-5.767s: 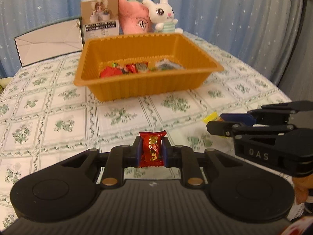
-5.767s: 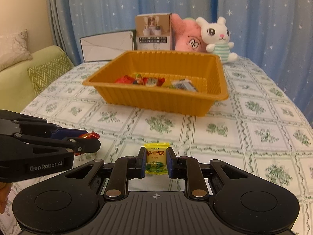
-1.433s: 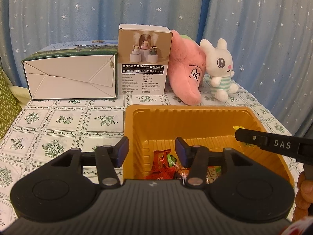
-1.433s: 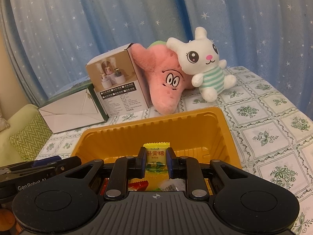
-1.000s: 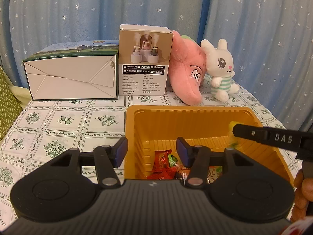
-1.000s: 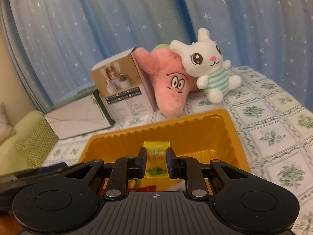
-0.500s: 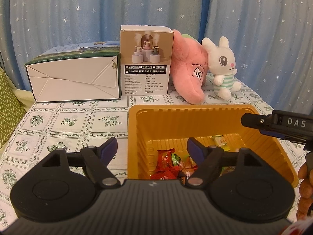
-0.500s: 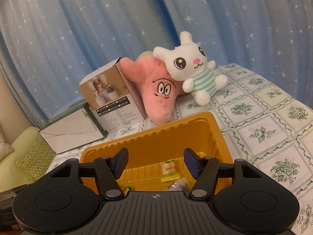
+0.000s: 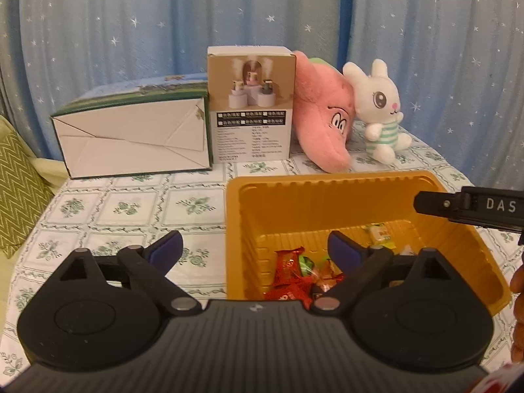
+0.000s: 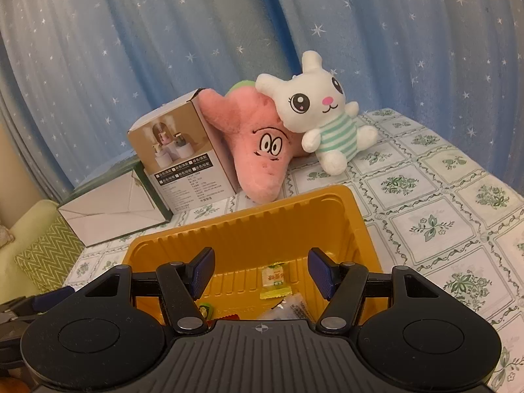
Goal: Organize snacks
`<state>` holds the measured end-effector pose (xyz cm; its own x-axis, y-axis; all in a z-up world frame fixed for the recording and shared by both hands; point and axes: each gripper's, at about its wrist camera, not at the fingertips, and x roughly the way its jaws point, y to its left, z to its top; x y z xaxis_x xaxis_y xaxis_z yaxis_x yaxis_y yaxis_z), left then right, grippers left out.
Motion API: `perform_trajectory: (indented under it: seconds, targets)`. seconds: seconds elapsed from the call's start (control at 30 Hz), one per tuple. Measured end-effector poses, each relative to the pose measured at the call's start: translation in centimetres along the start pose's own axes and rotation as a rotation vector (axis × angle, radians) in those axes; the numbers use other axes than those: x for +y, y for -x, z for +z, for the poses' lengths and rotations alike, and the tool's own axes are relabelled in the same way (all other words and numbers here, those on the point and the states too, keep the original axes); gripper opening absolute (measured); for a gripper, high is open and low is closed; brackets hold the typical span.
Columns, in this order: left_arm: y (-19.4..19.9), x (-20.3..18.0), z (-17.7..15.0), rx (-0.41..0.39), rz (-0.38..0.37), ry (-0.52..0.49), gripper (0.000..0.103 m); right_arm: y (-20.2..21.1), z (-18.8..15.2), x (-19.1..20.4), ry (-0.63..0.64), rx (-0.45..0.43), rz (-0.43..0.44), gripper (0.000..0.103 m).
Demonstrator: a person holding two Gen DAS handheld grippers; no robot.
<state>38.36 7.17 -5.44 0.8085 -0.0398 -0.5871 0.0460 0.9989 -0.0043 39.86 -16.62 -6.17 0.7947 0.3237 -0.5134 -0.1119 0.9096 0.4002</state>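
Observation:
An orange tray (image 9: pixel 327 193) sits on the flowered tablecloth and holds several wrapped snacks. The red candy (image 9: pixel 288 268) lies at its near left. The yellow-green candy (image 9: pixel 378 233) lies on the tray floor further back; it also shows in the right wrist view (image 10: pixel 273 278) inside the tray (image 10: pixel 249 229). My left gripper (image 9: pixel 253 250) is open and empty, straddling the tray's left wall. My right gripper (image 10: pixel 260 270) is open and empty above the tray; one of its fingers (image 9: pixel 439 203) reaches in from the right in the left wrist view.
Behind the tray stand a white and green carton (image 9: pixel 131 140), a brown product box (image 9: pixel 250 108), a pink plush (image 9: pixel 324 121) and a white rabbit plush (image 9: pixel 380 111). A green cushion (image 9: pixel 16 190) lies off the table's left edge. Blue starred curtains hang behind.
Both candies have gone from the jaws into the tray: the left gripper dropped the red one first, then the right gripper opened and dropped the yellow-green one. The left jaws opened wider.

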Motion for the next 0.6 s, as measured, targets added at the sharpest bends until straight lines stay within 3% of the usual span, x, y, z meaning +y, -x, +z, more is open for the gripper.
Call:
perform_trajectory:
  seconds: [0.1,0.17,0.6]
  targets:
    - [0.4,0.2,0.0,-0.012,0.013,0.002,0.102,0.4,-0.1,0.1,0.033,-0.008,-0.026,0.067]
    - [0.7,0.3,0.0,-0.014,0.02,0.009,0.103,0.7,-0.3,-0.1,0.047,-0.022,-0.046,0.082]
    - [3.2,0.1,-1.1,-0.021,0.019,0.002,0.103,3.2,-1.4,-0.3,0.154,0.009,-0.123,0.087]
